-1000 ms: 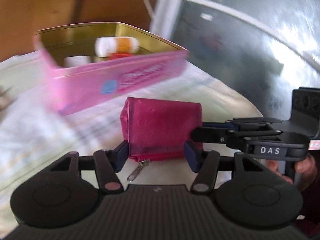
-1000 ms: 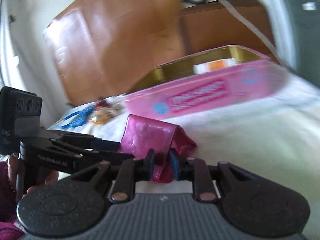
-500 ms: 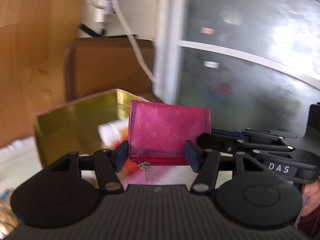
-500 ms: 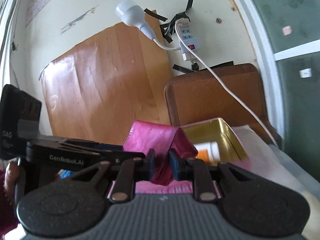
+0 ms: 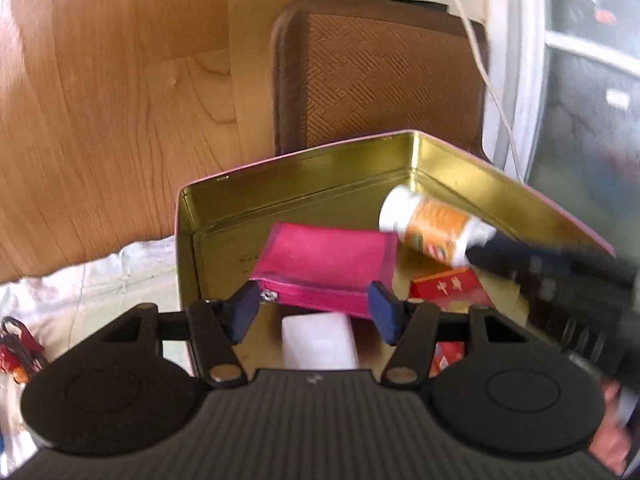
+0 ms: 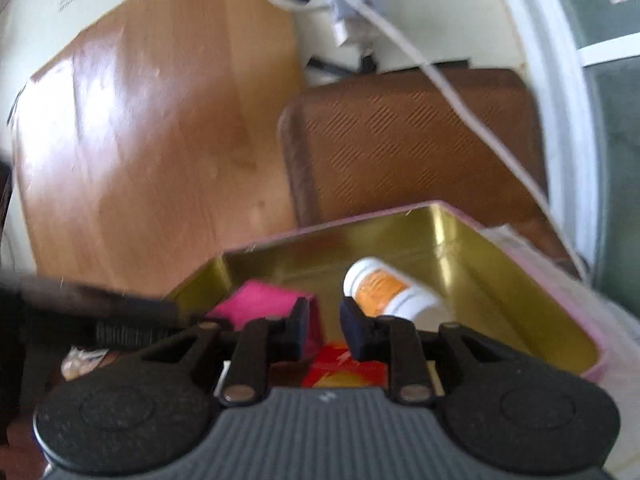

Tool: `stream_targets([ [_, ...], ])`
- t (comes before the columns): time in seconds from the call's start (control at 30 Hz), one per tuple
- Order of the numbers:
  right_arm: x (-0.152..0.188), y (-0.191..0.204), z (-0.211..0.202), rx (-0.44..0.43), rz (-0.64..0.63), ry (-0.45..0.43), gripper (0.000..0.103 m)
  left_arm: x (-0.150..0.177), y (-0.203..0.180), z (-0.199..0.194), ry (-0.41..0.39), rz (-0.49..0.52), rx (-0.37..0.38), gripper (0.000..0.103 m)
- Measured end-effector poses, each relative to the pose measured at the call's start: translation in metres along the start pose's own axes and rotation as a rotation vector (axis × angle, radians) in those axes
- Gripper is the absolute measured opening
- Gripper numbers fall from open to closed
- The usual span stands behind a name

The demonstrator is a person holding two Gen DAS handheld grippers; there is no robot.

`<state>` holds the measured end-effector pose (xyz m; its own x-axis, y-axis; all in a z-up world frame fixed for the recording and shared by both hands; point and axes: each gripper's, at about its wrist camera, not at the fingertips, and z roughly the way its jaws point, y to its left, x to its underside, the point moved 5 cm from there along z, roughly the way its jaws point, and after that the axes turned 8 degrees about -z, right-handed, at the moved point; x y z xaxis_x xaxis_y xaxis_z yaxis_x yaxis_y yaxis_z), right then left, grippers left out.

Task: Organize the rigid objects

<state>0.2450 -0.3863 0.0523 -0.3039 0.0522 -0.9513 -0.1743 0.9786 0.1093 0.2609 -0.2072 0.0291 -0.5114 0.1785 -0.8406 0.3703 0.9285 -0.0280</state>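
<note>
A pink zip pouch lies inside the open gold-lined pink tin, just beyond my left gripper. The left jaws stand wide on either side of the pouch's near edge, seemingly not gripping it. My right gripper is open and empty over the tin, with the pouch beside its left finger. A white and orange bottle, also in the right wrist view, a red box and a white block lie in the tin.
The tin sits on a white cloth. A brown chair back and a wooden panel stand behind it. A white cable hangs across the chair. Small red items lie at the far left.
Both grippers carried the pouch over the tin and lowered it in. The right gripper opened and let go. The left jaws now stand wider around the pouch.
</note>
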Motion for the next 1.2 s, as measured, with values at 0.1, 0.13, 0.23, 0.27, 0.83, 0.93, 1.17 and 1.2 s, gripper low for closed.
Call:
stream_targets([
  [0.1, 0.003, -0.003, -0.003, -0.022, 0.039, -0.003, 0.021, 0.007, -0.006, -0.009, 0.0, -0.008, 0.017, 0.062],
  [0.13, 0.002, -0.003, -0.003, -0.018, 0.028, -0.007, 0.021, 0.011, -0.006, -0.016, -0.001, -0.015, 0.022, 0.062],
  [0.23, 0.002, -0.001, -0.012, -0.007, 0.016, -0.019, 0.024, 0.011, -0.009, -0.027, -0.001, -0.029, 0.013, 0.062],
  [0.27, 0.002, -0.001, -0.015, -0.001, 0.026, -0.021, 0.024, 0.01, -0.009, -0.029, 0.004, -0.031, 0.011, 0.062],
  [0.83, 0.019, 0.034, -0.15, 0.034, 0.15, -0.043, 0.031, 0.063, -0.005, -0.106, -0.021, -0.033, -0.006, 0.062],
  [0.93, 0.02, 0.05, -0.147, 0.009, 0.134, -0.022, 0.031, 0.072, 0.005, -0.115, -0.031, -0.027, -0.028, 0.062],
  [1.17, 0.023, 0.093, -0.136, -0.043, 0.063, 0.013, 0.031, 0.088, 0.042, -0.131, -0.029, -0.049, -0.085, 0.062],
  [1.2, 0.023, 0.098, -0.134, -0.044, 0.055, 0.017, 0.031, 0.09, 0.047, -0.133, -0.029, -0.054, -0.092, 0.062],
])
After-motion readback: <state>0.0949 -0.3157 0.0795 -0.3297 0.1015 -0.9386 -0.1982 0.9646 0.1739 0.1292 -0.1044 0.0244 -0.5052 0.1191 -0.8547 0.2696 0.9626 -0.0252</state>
